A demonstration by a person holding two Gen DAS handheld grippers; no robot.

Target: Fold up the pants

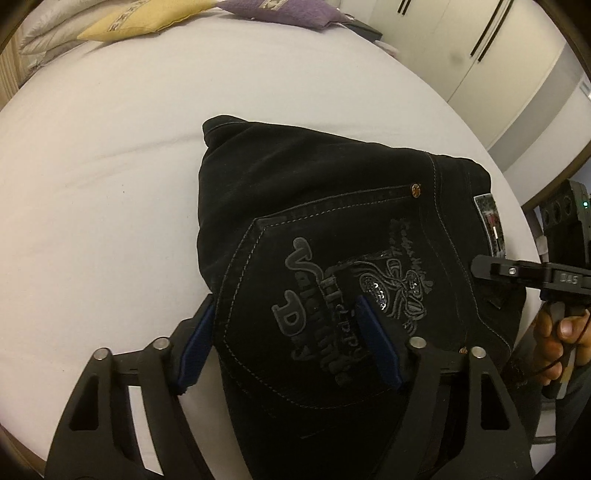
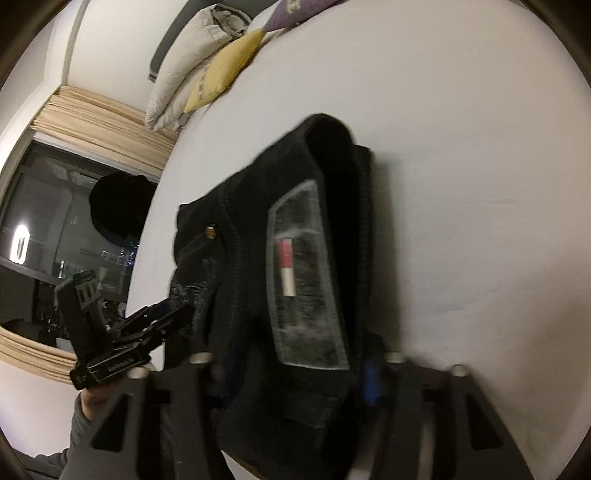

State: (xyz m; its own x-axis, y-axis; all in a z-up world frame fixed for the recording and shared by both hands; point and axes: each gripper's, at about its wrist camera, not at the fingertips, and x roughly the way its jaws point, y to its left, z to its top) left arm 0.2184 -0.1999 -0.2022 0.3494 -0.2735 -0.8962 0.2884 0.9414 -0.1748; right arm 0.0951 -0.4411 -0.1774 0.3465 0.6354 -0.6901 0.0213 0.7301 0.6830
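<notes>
Black jeans lie folded into a compact bundle on the white bed, back pocket with grey lettering facing up. My left gripper is open, its blue-padded fingers straddling the near edge of the bundle. My right gripper is open around the waistband side, where a grey label with a red and white stripe shows; this view is blurred. The right gripper also shows in the left wrist view at the bundle's right edge, and the left gripper shows in the right wrist view.
White bed sheet spreads around the jeans. Yellow and purple pillows lie at the bed's far end. White wardrobe doors stand at right. A dark window with beige curtain is at left.
</notes>
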